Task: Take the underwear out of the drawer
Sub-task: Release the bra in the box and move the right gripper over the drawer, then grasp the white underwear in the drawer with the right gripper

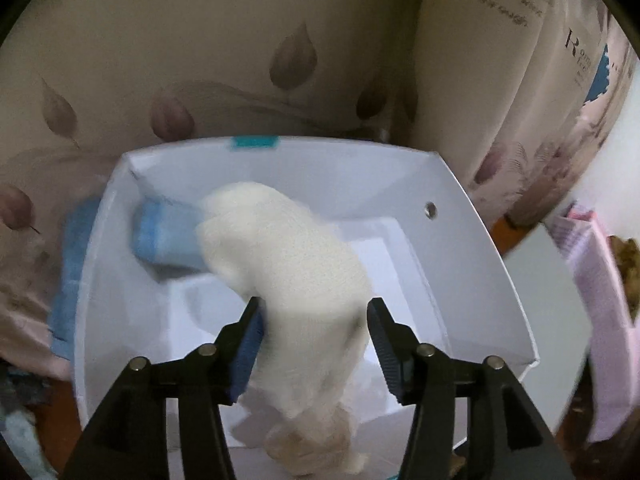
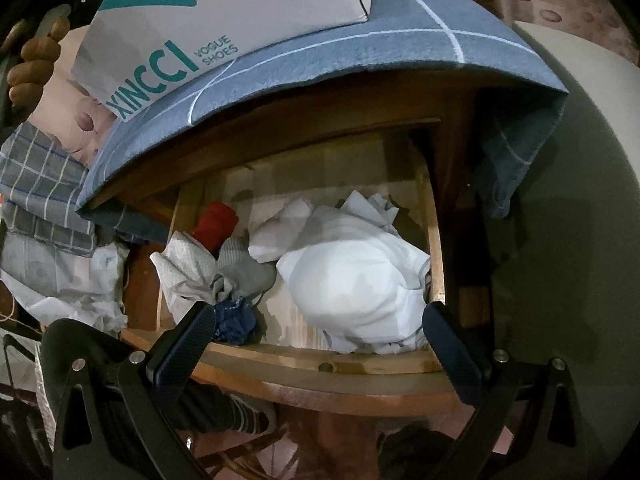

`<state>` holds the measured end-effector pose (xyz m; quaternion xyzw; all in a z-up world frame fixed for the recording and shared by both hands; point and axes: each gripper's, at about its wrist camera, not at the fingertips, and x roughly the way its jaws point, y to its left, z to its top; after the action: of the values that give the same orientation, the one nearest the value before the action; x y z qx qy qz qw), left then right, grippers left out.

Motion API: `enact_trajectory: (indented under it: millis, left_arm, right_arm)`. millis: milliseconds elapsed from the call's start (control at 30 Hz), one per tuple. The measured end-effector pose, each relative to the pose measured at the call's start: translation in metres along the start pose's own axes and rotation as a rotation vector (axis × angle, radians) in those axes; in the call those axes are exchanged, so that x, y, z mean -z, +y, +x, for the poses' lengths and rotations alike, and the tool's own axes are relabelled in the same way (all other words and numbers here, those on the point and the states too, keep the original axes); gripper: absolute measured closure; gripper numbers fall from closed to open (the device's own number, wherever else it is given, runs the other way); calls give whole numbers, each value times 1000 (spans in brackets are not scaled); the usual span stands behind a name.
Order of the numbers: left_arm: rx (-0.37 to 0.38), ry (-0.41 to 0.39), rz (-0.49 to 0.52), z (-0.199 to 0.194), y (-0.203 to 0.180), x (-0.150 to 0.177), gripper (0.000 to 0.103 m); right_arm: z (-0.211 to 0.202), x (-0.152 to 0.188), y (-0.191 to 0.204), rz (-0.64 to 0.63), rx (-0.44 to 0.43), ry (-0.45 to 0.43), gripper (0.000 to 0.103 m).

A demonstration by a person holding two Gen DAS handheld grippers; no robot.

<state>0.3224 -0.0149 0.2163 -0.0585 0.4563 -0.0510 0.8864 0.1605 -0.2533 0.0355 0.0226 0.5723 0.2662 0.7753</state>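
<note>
In the left wrist view my left gripper (image 1: 316,324) is open over a white box (image 1: 472,240). A cream underwear piece (image 1: 292,264) hangs blurred between its fingers, touching the left pad and apart from the right one. A blue folded garment (image 1: 168,236) lies in the box. In the right wrist view my right gripper (image 2: 320,336) is open and empty at the front of the open wooden drawer (image 2: 320,360). The drawer holds a white bundle (image 2: 352,276), a grey-white garment (image 2: 196,268), a red roll (image 2: 214,222) and a dark blue piece (image 2: 236,322).
A white XINCCI shoe box (image 2: 224,12) sits on a blue checked cloth (image 2: 400,36) over the cabinet top. Checked and pale fabrics (image 2: 44,196) pile up at the left. A pink cloth (image 1: 600,300) hangs right of the white box. A floral wall (image 1: 200,60) stands behind.
</note>
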Motion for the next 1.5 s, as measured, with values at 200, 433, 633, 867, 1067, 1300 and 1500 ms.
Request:
enact_trajectory:
  millis: [200, 433, 633, 867, 1067, 1300, 1500]
  left_arm:
    - [-65, -182, -22, -53, 1, 7, 42]
    - [52, -281, -99, -111, 21, 60, 42]
    - [110, -266, -159, -131, 48, 157, 42]
    - [141, -219, -282, -117, 80, 248, 42]
    - [87, -202, -243, -100, 74, 278, 42]
    - [111, -178, -258, -83, 76, 275, 42]
    - [148, -159, -304, -73, 83, 274, 42]
  right_arm:
    - [2, -1, -7, 22, 6, -6, 0]
    - [7, 1, 1, -30, 43, 0, 0]
    - [24, 3, 13, -111, 90, 69, 0]
    - [72, 0, 46, -430, 290, 199, 0]
    - [111, -5, 49, -563, 355, 286, 0]
    - [148, -8, 39, -581, 389, 392, 1]
    - [170, -14, 38, -588, 376, 461, 1]
